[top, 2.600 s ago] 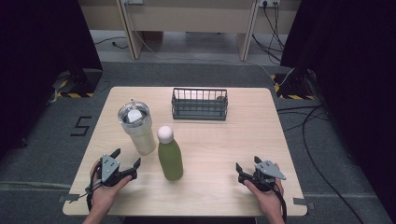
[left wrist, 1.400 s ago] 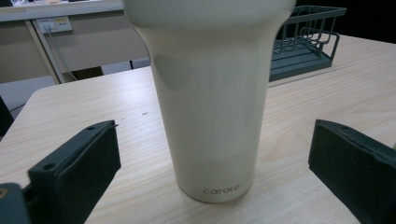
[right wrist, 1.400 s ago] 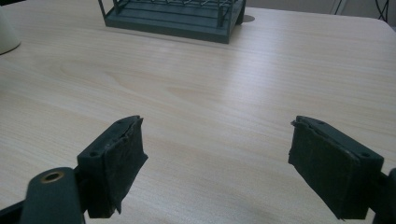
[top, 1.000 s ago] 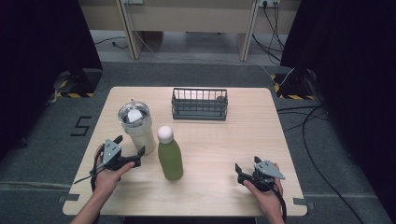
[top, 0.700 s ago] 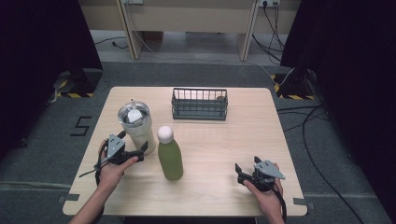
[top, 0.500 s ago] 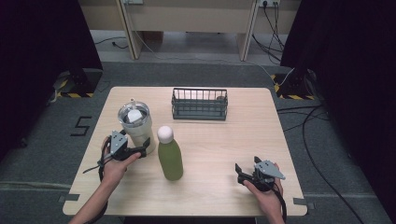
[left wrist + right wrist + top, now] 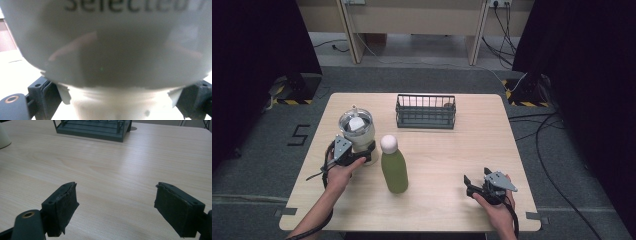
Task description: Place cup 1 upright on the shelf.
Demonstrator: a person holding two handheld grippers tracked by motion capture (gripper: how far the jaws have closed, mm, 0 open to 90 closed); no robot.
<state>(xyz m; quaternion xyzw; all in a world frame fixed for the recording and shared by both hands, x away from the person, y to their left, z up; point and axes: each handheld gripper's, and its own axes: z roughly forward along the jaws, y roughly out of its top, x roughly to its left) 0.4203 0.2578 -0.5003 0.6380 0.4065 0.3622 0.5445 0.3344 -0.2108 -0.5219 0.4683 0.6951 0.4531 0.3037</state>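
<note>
Done: your left gripper [image 7: 362, 158] straddles the clear lidded white-based jar [image 7: 357, 131], pad contact unclear.
Left: clamp, lift.
Right gripper [image 7: 117, 206]: wide, empty.

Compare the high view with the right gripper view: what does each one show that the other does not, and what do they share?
High view alone: the green bottle with its white cap, the left gripper at the base of the clear-lidded jar, and both forearms. Right gripper view alone: a close look at the right gripper, its jaws apart with bare wood between them. Shared: the wooden table and the dark wire basket at its far side.
</note>
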